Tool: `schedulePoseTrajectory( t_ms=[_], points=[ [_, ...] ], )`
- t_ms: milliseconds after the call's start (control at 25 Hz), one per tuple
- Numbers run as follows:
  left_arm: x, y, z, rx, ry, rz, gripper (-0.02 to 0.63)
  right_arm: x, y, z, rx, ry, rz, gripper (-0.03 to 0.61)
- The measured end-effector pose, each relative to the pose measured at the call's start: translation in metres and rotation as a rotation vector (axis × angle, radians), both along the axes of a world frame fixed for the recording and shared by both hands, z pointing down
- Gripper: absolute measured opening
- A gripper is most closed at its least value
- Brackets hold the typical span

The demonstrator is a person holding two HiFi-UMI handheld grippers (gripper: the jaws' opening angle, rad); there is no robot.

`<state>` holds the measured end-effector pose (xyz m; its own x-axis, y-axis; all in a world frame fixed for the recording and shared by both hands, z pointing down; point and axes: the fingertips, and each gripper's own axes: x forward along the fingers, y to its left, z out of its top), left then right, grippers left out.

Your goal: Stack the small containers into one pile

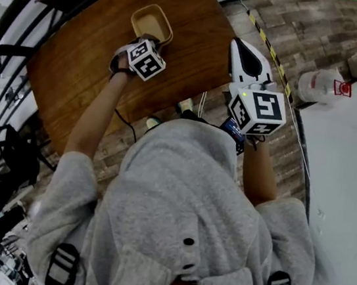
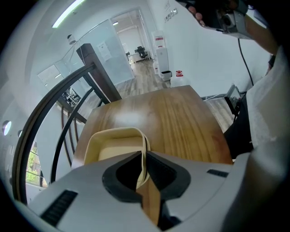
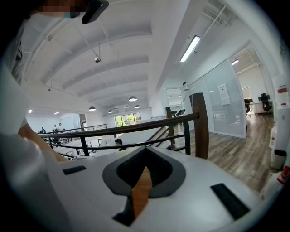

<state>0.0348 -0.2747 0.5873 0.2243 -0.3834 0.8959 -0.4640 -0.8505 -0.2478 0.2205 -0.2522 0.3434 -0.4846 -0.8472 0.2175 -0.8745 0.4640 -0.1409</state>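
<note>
A cream rectangular container (image 1: 152, 23) sits on the brown wooden table (image 1: 85, 58) near its far side. My left gripper (image 1: 147, 38) reaches it from the near side. In the left gripper view the left gripper (image 2: 144, 174) is shut on the container's right wall, and the container (image 2: 113, 144) lies just left of the jaws. I cannot tell whether it is one container or several nested. My right gripper (image 1: 239, 47) hangs off the table's right edge over the floor. The right gripper (image 3: 141, 183) looks out at a railing, shut, with nothing between its jaws.
A black stair railing (image 1: 7, 46) runs along the table's left side. Right of the table are a strip of yellow-black tape (image 1: 271, 53) on the floor and a white surface (image 1: 347, 170) carrying a white jug (image 1: 320, 83).
</note>
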Motion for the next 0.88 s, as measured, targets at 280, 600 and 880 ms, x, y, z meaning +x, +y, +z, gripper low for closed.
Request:
schedulePoseTrajectory(
  t_ms=[280, 600, 880],
  points=[
    [0.003, 0.0, -0.002, -0.008, 0.033, -0.029, 0.094, 0.004, -0.003, 0.002, 0.001, -0.008, -0.01, 0.011],
    [-0.013, -0.01, -0.01, 0.026, 0.09, -0.114, 0.095, -0.006, -0.013, 0.004, -0.004, -0.008, -0.038, 0.011],
    [-0.028, -0.022, -0.018, 0.076, 0.148, -0.201, 0.095, -0.015, -0.022, 0.006, -0.006, -0.01, -0.06, 0.011]
  ],
)
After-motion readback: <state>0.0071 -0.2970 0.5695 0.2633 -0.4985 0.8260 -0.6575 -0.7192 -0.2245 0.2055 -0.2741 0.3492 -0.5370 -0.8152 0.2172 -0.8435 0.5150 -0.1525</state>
